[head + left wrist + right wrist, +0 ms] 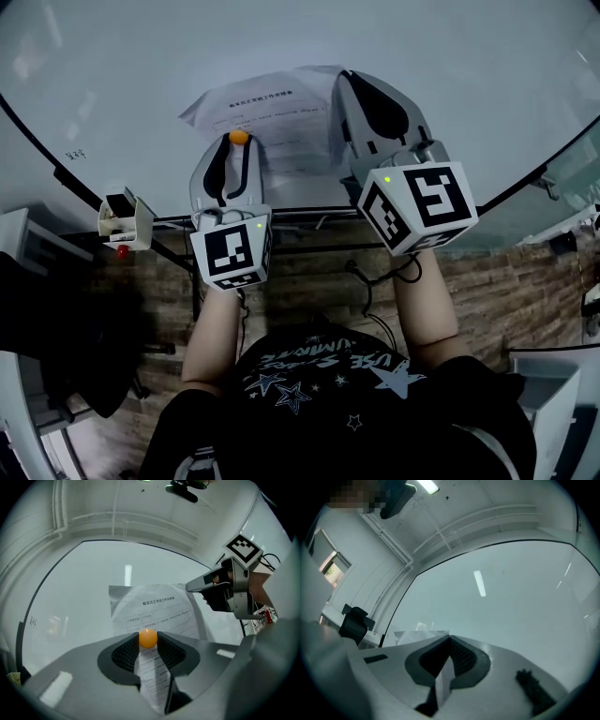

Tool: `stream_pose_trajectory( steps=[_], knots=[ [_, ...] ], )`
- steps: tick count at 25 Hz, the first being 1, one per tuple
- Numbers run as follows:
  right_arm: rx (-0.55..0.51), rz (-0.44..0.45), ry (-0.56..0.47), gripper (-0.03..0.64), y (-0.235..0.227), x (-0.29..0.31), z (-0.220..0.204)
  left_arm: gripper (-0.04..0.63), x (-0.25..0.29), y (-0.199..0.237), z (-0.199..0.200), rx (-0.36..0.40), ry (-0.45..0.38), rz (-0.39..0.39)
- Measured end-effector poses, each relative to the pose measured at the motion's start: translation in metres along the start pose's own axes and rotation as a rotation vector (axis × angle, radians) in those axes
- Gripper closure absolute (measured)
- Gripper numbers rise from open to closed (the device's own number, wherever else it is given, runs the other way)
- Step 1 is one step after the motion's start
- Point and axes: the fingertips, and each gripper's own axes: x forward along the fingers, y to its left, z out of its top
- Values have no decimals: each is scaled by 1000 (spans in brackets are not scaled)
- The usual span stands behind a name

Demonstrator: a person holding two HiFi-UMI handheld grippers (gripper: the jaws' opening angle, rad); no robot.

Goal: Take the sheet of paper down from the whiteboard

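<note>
A printed sheet of paper (277, 117) lies crumpled against the whiteboard (112, 84). My left gripper (239, 142) is at the sheet's lower middle, shut on a small orange round magnet (240, 137). In the left gripper view the magnet (148, 638) sits between the jaw tips of the left gripper (148, 641), with the paper (154, 609) behind it. My right gripper (346, 79) is shut on the sheet's right edge. In the right gripper view a strip of paper (444, 679) is pinched in the right gripper (449, 640), and the sheet's far part (417, 634) bulges to the left.
A small white holder (127, 217) with a red item hangs at the board's lower left. The board's dark stand rails (309, 217) run below both grippers, with a cable (370, 291) over the wooden floor. White furniture (553, 394) stands at the right.
</note>
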Motion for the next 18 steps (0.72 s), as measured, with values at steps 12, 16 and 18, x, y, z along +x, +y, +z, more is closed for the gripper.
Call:
stream_pose_trajectory(
  steps=[12,16,18],
  knots=[
    [70,-142,78,601,8,-49,-38,466,-29,2,-32,-75,74,-128],
    [92,-219,119,601,2,-78,-59,466,-33,-10,-43,-119,93,-187],
    [107,-255,141,601,-2,-90,-69,466,-34,-13,-48,-129,104,-207]
  ],
)
